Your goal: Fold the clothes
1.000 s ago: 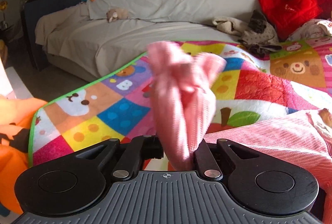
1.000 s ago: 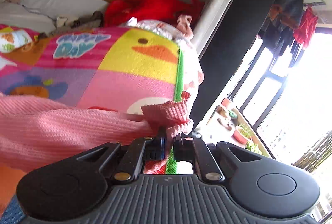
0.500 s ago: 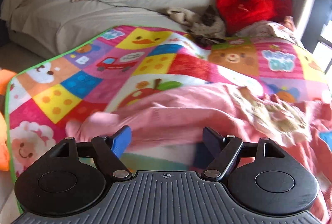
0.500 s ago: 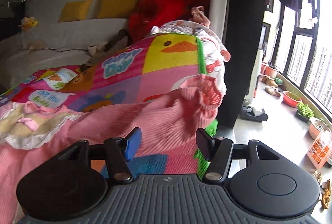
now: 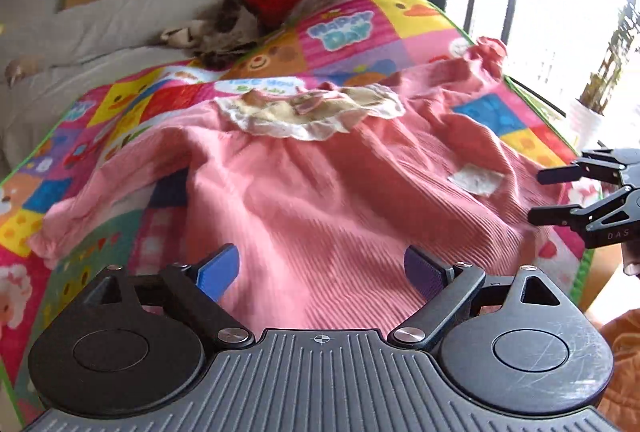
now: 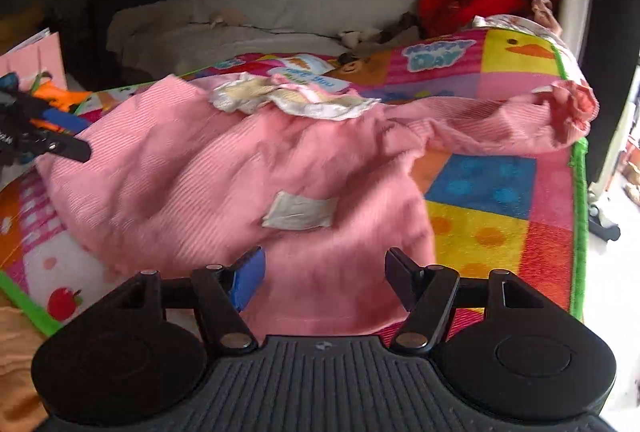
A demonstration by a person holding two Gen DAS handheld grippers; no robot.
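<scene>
Left wrist view: left tongs [image 5: 322, 268] spread wide, nothing between the pads, hovering low over the hem end of the pink garment [image 5: 320, 199]. Garment lies spread out on the patchwork play mat [image 5: 348, 31], which covers a bed or sofa; collar end away from the camera, both sleeves out to the sides. Laid out like this probably so the sleeves and sides can be folded in. No fold visible. Right tongs [image 5: 560, 197] poke in from the right edge, beside the garment's right side, jaws parted and empty.

Right wrist view: right tongs [image 6: 324, 278] released too, pads apart, just above the bottom hem. Left tongs [image 6: 60, 135] show at the left edge near the garment's far side. Both tools sit at the hem end, so a grab on the lower corners looks handy, but that is only a judgement.

Look of the garment: ribbed pink knit, cream frilled collar [image 6: 288, 97] with a small pink bow, white care label [image 6: 300, 213] showing on the body, ruffled cuff [image 6: 572, 107] reaching the mat's green edge. Some wrinkles, slightly blurred.
</scene>
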